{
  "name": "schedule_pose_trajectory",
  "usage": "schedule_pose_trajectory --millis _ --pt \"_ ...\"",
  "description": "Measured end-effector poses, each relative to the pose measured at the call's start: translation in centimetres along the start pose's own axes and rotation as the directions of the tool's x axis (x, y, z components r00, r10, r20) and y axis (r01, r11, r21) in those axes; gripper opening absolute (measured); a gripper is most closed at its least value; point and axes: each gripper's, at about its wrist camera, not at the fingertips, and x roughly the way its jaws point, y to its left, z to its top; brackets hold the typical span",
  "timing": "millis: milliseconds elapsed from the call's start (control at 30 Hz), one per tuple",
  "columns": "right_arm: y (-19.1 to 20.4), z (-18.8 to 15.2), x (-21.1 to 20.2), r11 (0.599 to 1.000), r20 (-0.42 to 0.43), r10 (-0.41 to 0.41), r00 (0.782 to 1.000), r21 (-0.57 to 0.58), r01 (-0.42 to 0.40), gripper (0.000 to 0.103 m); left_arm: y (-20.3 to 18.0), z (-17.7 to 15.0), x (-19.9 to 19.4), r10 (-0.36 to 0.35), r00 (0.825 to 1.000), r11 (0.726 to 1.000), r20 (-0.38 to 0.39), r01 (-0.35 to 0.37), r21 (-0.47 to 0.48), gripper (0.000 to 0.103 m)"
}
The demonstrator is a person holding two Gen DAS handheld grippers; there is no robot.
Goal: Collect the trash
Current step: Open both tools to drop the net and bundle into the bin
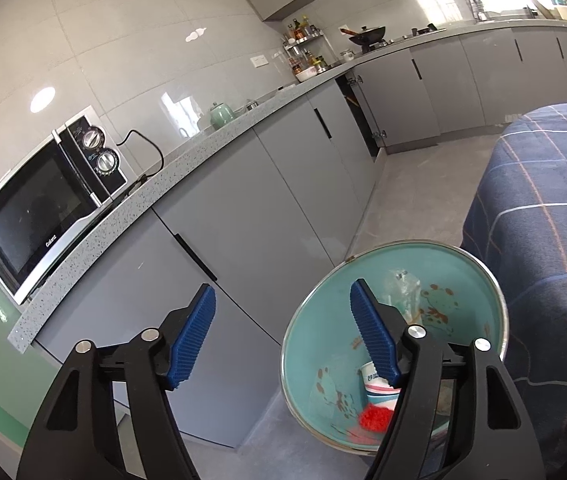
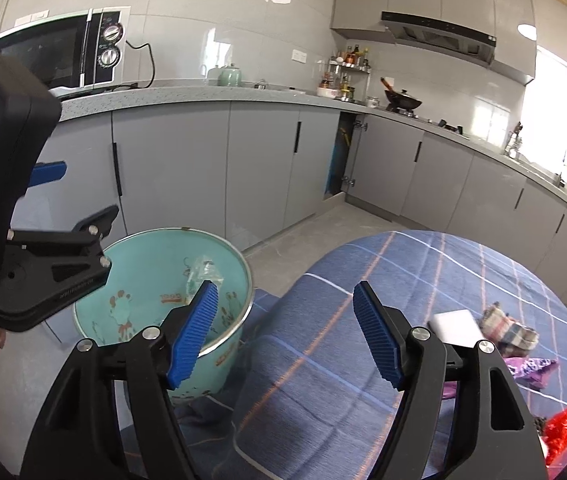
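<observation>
Upright teal bin (image 1: pixel 463 280) beside the table, paper cup (image 1: pixel 379 386) inside.

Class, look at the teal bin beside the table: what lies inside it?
Inside the teal bin lie a clear plastic wrapper, a paper cup and something red. The left gripper covers part of the bottom, so anything lying there is hidden.

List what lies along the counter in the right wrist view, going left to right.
microwave → green lidded jar → spice rack → black wok
</observation>
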Motion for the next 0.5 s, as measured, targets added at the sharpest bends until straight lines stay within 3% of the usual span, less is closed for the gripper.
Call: schedule_pose_trajectory --millis 500 --pt "-5.5 -1.1 -6.2 0.989 0.045 -0.128 0.991 0.078 0.124 0.076 -5.1 0.5 -4.6 -0.081 0.996 0.995 0.046 0.079 0.054 0.075"
